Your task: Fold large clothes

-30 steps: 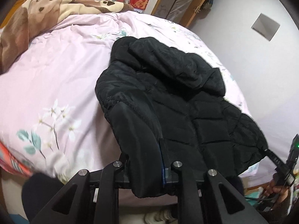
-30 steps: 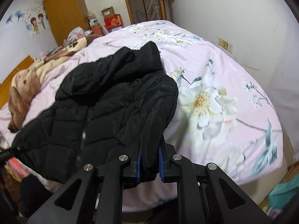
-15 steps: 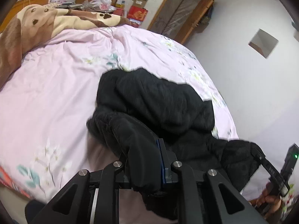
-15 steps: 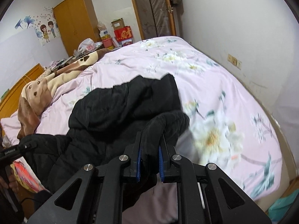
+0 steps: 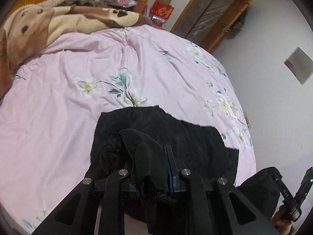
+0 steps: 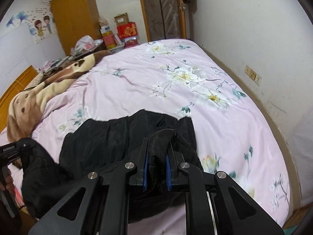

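Right wrist only: wall stickers point(image 6: 40, 28), wardrobe point(image 6: 74, 15).

A: The jacket point(image 5: 176, 137)?
B: Matt black quilted cloth, softly puffy.
A: The bedcover point(image 6: 137, 82)?
B: Smooth pink cotton-like cloth, lightly creased, floral print.
A: At ten o'clock?
B: A fleecy brown blanket point(image 5: 58, 19). Both tongs point(image 6: 156, 156) look matt black plastic with shiny metal pins.

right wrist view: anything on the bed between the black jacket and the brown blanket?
Nothing: only bare pink floral bedspread lies between the black jacket and the brown blanket, shown in the right wrist view.
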